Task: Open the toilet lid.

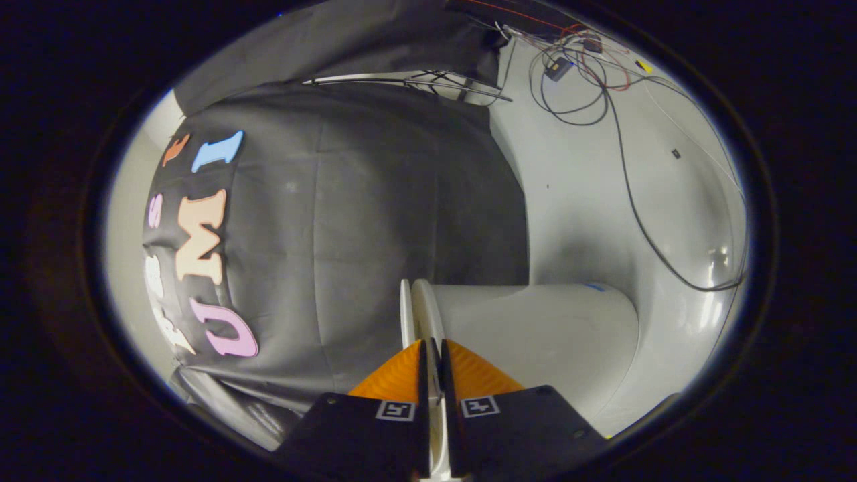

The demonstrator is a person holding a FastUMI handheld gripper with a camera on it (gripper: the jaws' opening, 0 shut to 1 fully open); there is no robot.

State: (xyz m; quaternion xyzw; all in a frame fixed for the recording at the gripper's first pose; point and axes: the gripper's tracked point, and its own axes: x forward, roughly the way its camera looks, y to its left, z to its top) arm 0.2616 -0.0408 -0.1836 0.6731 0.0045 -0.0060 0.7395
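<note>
Two fingers of the hand-held gripper (434,348) pinch the thin front edge of the smooth white plastic toilet lid (420,314), nearly closed. It looks rigid, light, slippery; the rim suits gripping.

Pale floor, seen with my camera rolled on its side

From my gripper (433,351), whose fingers pinch the thin edge of the toilet lid (428,314), the glossy white floor (589,201) runs from 1 o'clock round to 3 o'clock. The white toilet (535,328) stands on it at about 3 o'clock, its base meeting the floor beyond a soft shadow. At 1 o'clock I see a loose tangle of black cable (633,201), one long strand trailing away past the toilet. Among the loops lie a small dark box (557,67), thin red wires (606,73) and a little yellow piece (644,65). A tiny dark object (675,153) sits alone nearby.
</note>
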